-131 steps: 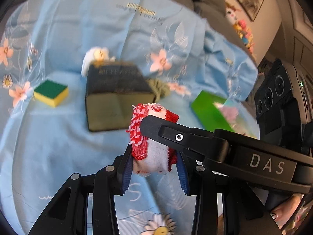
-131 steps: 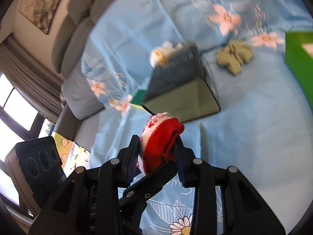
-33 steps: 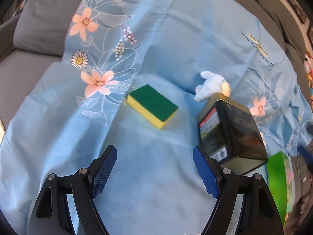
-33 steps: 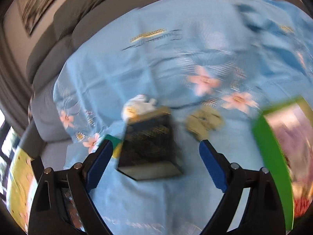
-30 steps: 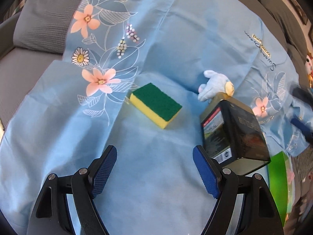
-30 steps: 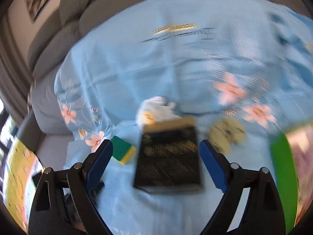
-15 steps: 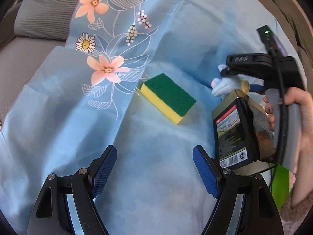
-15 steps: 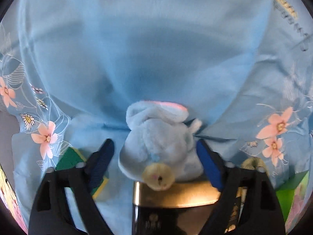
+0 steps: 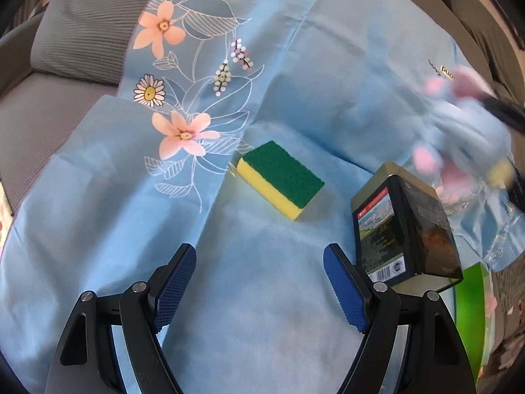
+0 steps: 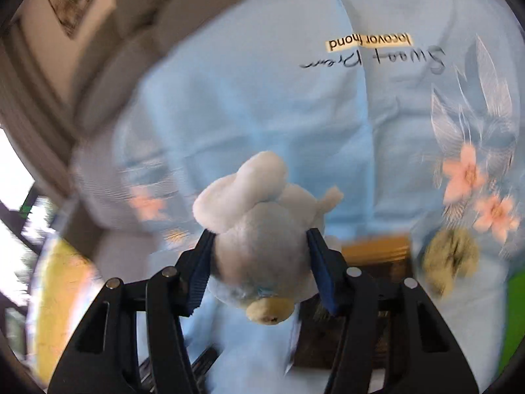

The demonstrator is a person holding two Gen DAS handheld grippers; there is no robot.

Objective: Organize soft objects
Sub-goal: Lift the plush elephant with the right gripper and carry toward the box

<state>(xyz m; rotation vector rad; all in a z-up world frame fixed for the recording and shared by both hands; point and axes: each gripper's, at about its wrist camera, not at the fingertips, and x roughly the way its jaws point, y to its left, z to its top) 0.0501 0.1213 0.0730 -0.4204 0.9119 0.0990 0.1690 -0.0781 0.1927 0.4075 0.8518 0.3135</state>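
Note:
A pale blue plush toy (image 10: pixel 262 226) with a yellow beak sits between the blue pads of my right gripper (image 10: pixel 259 234). The jaws are closing and both pads press into its sides, with the toy lifted off the sheet. In the left wrist view the same plush toy (image 9: pixel 466 141) is a blur at the far right, above the tin. A green and yellow sponge (image 9: pixel 282 177) lies on the blue flowered sheet (image 9: pixel 98 229). My left gripper (image 9: pixel 259 252) hovers open a little in front of the sponge, nothing between its fingers.
A black tin box (image 9: pixel 403 229) stands to the right of the sponge. A green box (image 9: pixel 469 312) lies beyond it at the right edge. An olive soft lump (image 10: pixel 449 259) rests beside the tin (image 10: pixel 377 252). Grey sofa cushions (image 9: pixel 82 26) border the sheet.
My right gripper came down around the plush toy behind the tin, narrowed onto it and lifted it. The left gripper stayed open in place.

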